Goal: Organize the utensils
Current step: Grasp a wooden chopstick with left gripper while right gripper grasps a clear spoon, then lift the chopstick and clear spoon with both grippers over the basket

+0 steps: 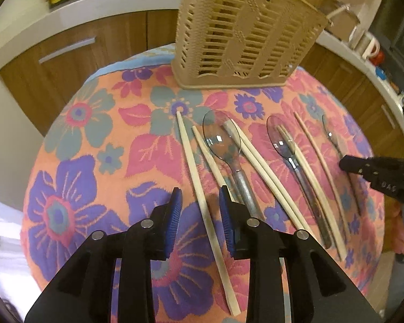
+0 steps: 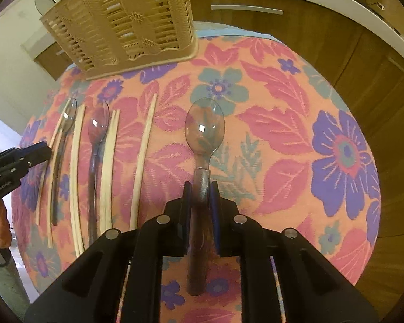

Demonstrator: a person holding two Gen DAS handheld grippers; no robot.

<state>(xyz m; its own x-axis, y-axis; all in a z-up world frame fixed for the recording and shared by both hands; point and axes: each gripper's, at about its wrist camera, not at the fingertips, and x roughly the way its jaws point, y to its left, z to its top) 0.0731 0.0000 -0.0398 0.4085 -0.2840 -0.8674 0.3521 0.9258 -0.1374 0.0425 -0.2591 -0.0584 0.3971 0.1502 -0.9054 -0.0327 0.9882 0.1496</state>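
L tool (image 1: 200, 210) part open astride chopstick (image 1: 202, 188), R tool (image 2: 201, 196) snug round spoon (image 2: 203, 145) handle

The left gripper (image 1: 199, 210) hangs with blue-padded jaws apart astride a pale wooden chopstick (image 1: 202, 188) on the flowered orange cloth (image 1: 94, 140); a beige slotted plastic basket (image 1: 242, 32) stands beyond.

floral tablecloth (image 1: 75, 140), wooden cabinets (image 1: 67, 53), mugs (image 1: 369, 45)

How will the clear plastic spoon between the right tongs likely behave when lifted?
The clear spoon looks thin, so probably light and slightly flexible. Its glossy handle may slip between the right tongs. Gripped at the neck, its long handle might tip it.
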